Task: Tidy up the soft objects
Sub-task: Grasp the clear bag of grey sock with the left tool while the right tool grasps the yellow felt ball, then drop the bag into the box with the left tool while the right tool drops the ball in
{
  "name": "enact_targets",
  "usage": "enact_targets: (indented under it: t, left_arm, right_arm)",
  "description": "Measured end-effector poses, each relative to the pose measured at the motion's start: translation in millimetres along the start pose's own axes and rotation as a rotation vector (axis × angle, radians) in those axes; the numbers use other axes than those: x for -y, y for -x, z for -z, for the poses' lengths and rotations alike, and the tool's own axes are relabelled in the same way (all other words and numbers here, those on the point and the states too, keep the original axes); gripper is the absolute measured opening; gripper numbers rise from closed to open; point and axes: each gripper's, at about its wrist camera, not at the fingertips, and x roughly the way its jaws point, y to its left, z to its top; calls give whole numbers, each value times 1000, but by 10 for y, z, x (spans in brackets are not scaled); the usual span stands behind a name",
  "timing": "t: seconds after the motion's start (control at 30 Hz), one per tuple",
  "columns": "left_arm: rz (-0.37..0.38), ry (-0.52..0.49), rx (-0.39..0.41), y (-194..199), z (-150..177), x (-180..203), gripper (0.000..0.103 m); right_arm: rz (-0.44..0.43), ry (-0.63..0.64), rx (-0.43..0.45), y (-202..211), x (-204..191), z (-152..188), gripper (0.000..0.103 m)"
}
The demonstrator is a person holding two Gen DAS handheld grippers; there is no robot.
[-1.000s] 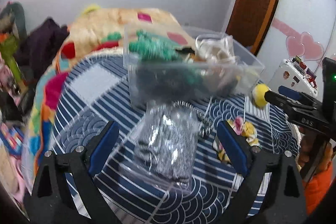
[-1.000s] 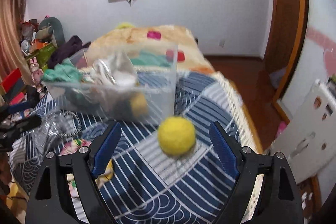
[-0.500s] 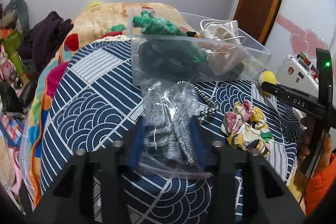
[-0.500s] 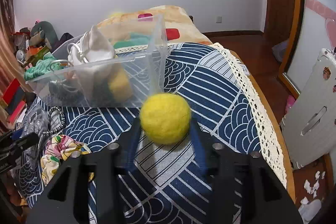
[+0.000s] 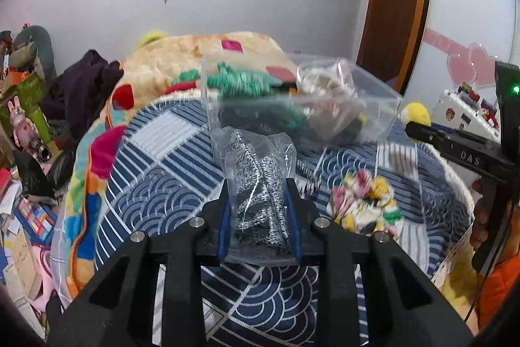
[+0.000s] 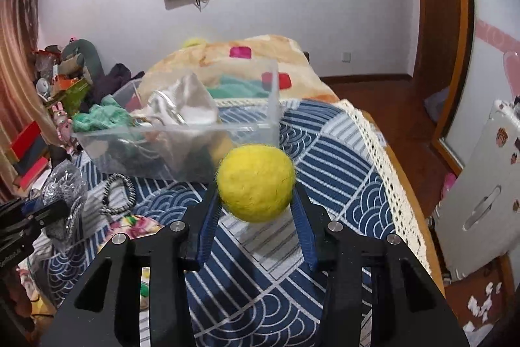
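My left gripper [image 5: 258, 187] is shut on a clear bag of black-and-white knit [image 5: 256, 174] and holds it above the blue patterned cloth. My right gripper [image 6: 255, 194] is shut on a yellow felt ball [image 6: 256, 182], lifted off the cloth; the ball also shows in the left wrist view [image 5: 416, 114]. A clear plastic bin [image 5: 373, 116] with green yarn and a white pouch stands just beyond both; it also shows in the right wrist view [image 6: 247, 135].
A floral scrunchie [image 5: 364, 204] lies on the cloth right of the bag. A striped cord loop [image 6: 118, 195] lies near the bin. A lace table edge [image 6: 390, 178] runs on the right. A quilted bed [image 5: 195, 60] stands behind.
Both grippers went from open to shut: the left on the knit bag, the right on the yellow ball. Both objects have been lifted off the cloth.
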Motion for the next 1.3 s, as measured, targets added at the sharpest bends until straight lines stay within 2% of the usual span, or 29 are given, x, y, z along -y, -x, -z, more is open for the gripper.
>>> enact_targets:
  t: [0.33,0.57,0.8,1.03,1.3]
  left_arm:
    - [-13,13,129,137,-483,6,29]
    - [-6,4,182,64,-785,58,29]
    - [9,13,150,-292,-963,138,29]
    - [39,49,37,-803,-968,154,29]
    - [8,35,19,-999,-978,212,29]
  right_arm:
    - [-43,25,131,252,-150,-338,40]
    - [-30,46,198,238,-237,-600,40]
    - [-23,43,179,25,-246,-691,40]
    - [-49,-6,91,-255,-133,-593,40]
    - [-56,0,29,-404,-149,-533,40]
